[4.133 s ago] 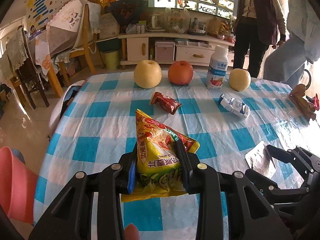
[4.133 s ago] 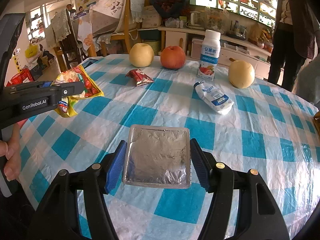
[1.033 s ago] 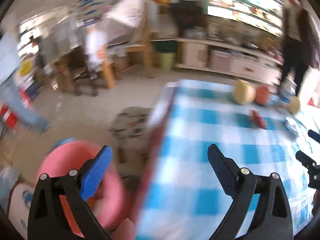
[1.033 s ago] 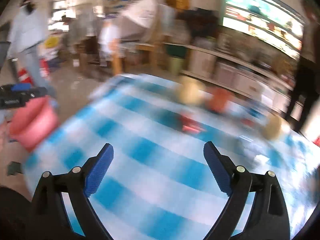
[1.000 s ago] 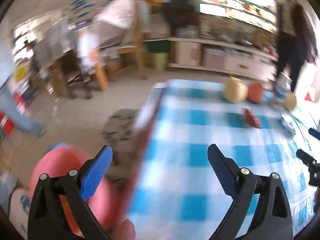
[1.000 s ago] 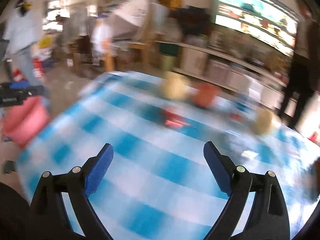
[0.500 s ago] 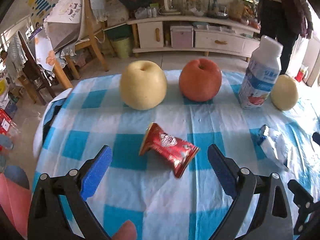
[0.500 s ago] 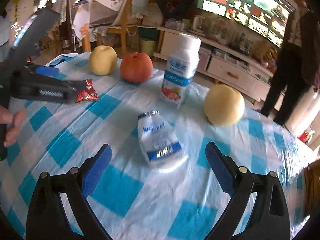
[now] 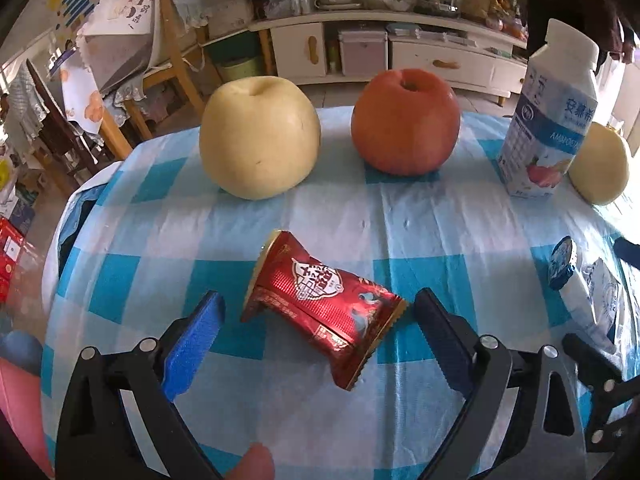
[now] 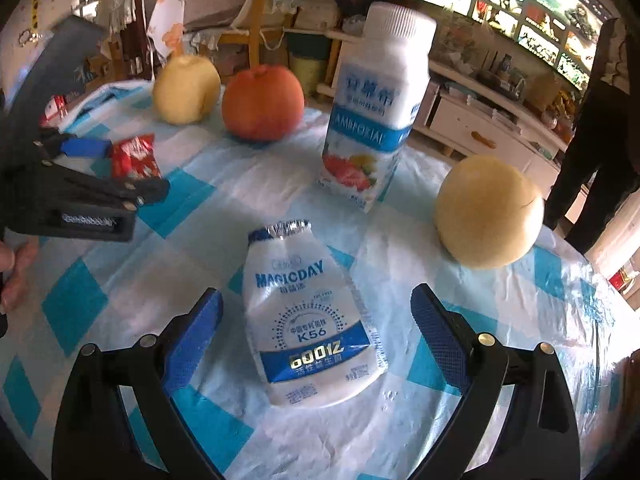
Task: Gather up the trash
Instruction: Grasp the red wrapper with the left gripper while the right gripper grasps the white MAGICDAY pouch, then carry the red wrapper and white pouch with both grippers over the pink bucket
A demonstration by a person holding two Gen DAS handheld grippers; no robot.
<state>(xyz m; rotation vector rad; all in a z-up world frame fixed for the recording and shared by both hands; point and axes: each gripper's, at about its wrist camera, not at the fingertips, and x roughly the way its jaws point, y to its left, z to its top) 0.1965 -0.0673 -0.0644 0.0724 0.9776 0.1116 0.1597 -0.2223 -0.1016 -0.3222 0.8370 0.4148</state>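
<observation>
**Inspector A:** Left gripper (image 9: 316,316): jaws spread wide, nothing held. The red snack wrapper (image 9: 322,312) lies flat on the table (image 9: 400,216), between the two blue pads, dead ahead at 12 o'clock. Its long axis runs from about 10 o'clock to 4 o'clock, so it sits skewed across the gap, not square to it.

**Inspector B:** Right gripper (image 10: 316,316)?

**Inspector A:** Also wide and empty. The crushed white drink bottle (image 10: 312,320) lies on its side between those pads, cap end toward 12 o'clock, base toward the camera. Long axis runs along the fingers, so the jaws would close across its width.

**Inspector B:** Which hand for which?

**Inspector A:** Each gripper already straddles its own item. In my judgement, the wrapper's skew is the weaker grasp; its 4 o'clock corner lies just beside the right-hand pad.
</observation>
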